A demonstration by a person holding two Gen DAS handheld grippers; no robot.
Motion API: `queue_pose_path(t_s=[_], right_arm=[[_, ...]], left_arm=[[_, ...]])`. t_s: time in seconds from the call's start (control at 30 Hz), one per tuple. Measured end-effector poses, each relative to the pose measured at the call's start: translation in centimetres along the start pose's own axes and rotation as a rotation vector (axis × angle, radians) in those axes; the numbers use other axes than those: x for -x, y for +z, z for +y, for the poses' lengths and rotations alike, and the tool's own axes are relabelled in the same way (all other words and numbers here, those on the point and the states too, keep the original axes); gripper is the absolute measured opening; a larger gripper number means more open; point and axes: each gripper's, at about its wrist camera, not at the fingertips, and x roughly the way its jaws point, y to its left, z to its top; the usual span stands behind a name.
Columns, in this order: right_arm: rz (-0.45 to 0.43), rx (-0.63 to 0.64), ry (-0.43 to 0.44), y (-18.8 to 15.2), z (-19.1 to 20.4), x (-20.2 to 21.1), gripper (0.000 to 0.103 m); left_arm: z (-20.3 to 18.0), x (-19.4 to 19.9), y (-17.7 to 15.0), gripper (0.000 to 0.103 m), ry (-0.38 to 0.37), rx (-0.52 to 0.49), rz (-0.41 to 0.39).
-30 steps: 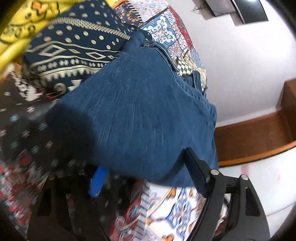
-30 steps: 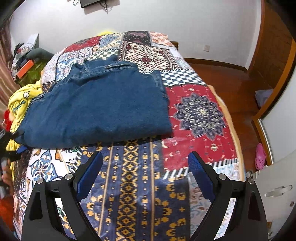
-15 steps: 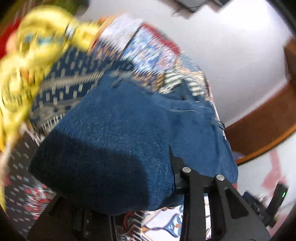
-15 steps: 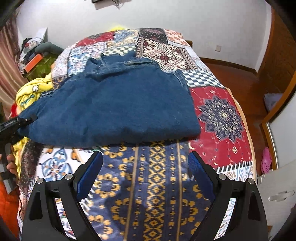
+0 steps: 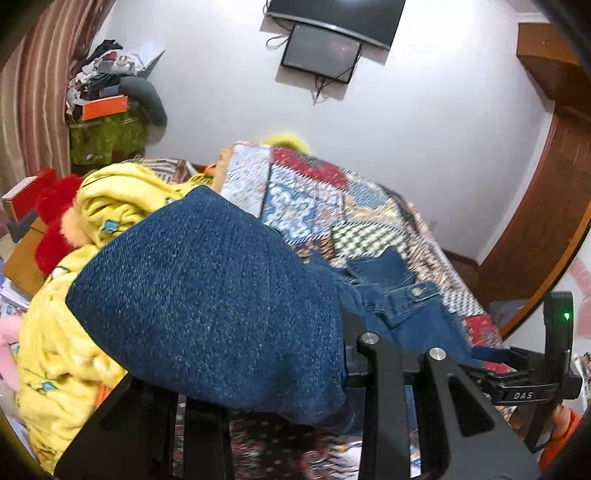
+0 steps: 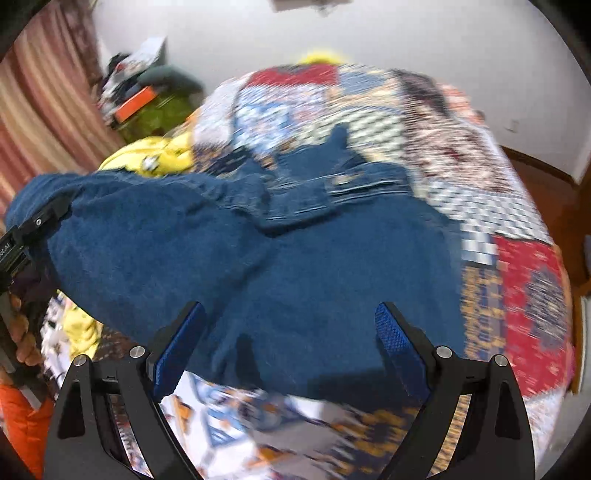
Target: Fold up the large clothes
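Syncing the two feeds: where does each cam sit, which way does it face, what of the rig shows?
Left wrist: on the left gripper, facing along the bed toward the wall TV; its jaws pinch the lifted denim garment.
Right wrist: on the right gripper, angled down at the garment; jaws open, empty.
Shared: denim, patchwork bedspread, yellow blanket; each view catches the other gripper.

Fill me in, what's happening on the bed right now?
A person with a gripper in each hand is folding a blue denim garment on a patchwork bedspread. The left gripper is clamped on one end of the denim, which is raised off the bed. The right gripper is open above the near edge of the garment, gripping nothing yet. A yellow blanket lies bunched beside it.
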Motion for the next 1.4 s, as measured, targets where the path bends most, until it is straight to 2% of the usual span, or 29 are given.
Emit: queue_pose_path(t_s=[0.2, 0.33, 0.47, 0.57, 0.67, 0.83, 0.93, 1.0, 1.13, 1.27, 1.33, 1.4], right_arm=[[0.119, 0.038, 0.054, 0.0, 3.3, -5.4, 0.092], [0.16, 0.025, 0.061, -0.8, 3.0, -7.1, 0.093], [0.166, 0.019, 0.085, -0.9, 2.3, -6.5, 0.093], [0.134, -0.027, 0.069, -0.7, 0.5, -4.7, 0.093], [0.068, -0.095, 0.056, -1.1, -2.8, -1.6, 0.093], [-0.028, -0.197, -0.059, -1.9, -8.5, 2.6, 0.093], [-0.071, -0.27, -0.104, -3.1, -12.0, 5.4, 0.093], [-0.101, -0.326, -0.136, -4.2, -14.2, 7.2, 0.093], [-0.127, -0.392, -0.187, -5.6, -17.2, 9.6, 0.093], [-0.13, -0.425, -0.205, -6.5, -18.7, 10.4, 0.093], [-0.125, -0.425, -0.2, -6.8, -19.1, 10.4, 0.093], [-0.123, -0.412, -0.198, -7.0, -18.9, 10.5, 0.093]], left_arm=[[2.2, -1.9, -1.6, 0.031, 0.011, 0.042, 0.049], [1.1, -2.2, -1.7, 0.031, 0.033, -0.006, 0.052], [-0.9, -1.7, -1.0, 0.031, 0.036, -0.056, 0.03], [-3.7, -1.7, 0.1, 0.031, 0.02, -0.102, 0.006], [-7.5, -1.8, 1.0, 0.031, -0.033, -0.159, -0.009], [-16.0, -3.1, 1.1, 0.029, -0.137, -0.293, -0.004], [-21.2, -4.7, -0.2, 0.028, -0.201, -0.382, 0.03], [-24.6, -6.2, -2.0, 0.028, -0.242, -0.45, 0.08], [-28.5, -8.3, -6.6, 0.028, -0.287, -0.588, 0.184], [-29.6, -9.7, -11.1, 0.029, -0.279, -0.726, 0.281], [-29.2, -10.4, -12.5, 0.029, -0.266, -0.76, 0.329], [-28.6, -10.3, -13.1, 0.031, -0.268, -0.782, 0.339]])
